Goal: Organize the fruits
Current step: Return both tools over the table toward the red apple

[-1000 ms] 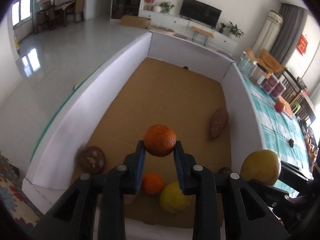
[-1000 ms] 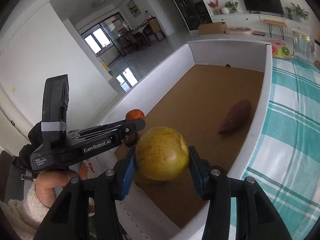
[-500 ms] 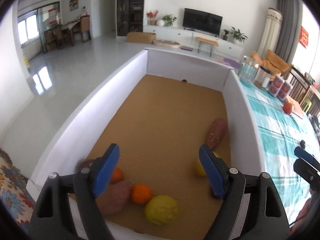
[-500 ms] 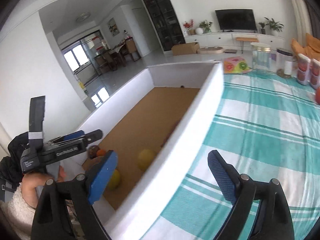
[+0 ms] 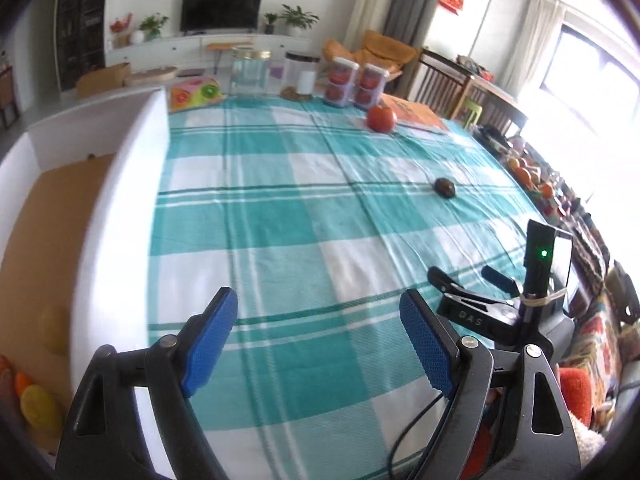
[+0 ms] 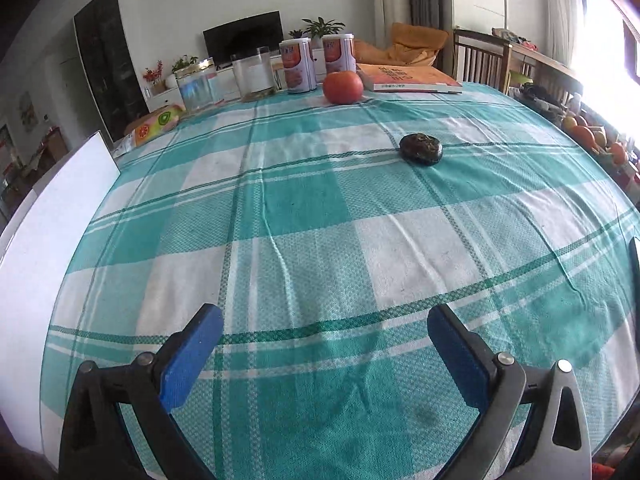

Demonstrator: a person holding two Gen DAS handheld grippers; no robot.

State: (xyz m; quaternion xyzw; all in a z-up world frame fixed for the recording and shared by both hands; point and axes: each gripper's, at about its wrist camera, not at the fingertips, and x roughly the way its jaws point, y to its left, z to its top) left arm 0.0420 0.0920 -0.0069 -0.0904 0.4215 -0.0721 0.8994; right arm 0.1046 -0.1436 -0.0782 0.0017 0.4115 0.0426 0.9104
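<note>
My left gripper [image 5: 320, 320] is open and empty above the near part of the teal checked tablecloth [image 5: 304, 216]. My right gripper [image 6: 326, 334] is open and empty too, and it shows in the left wrist view [image 5: 468, 280] low at the right. A red tomato [image 6: 343, 87] and a small dark fruit [image 6: 421, 149] lie far ahead on the cloth. The white-walled cardboard box [image 5: 116, 216] stands at the left; a yellow fruit [image 5: 38, 406] and an orange [image 5: 22, 380] lie in its near corner.
Clear jars [image 6: 252, 74], two red-labelled canisters [image 6: 316, 62] and an orange book [image 6: 408, 78] stand at the table's far end. A fruit-printed pouch [image 5: 196, 94] lies by the box's far corner. More fruit [image 6: 588, 136] sits off the right edge.
Both grippers opened and dropped their fruit, the orange and the yellow one, into the box. Both have since swung right, away from the box and over the tablecloth.
</note>
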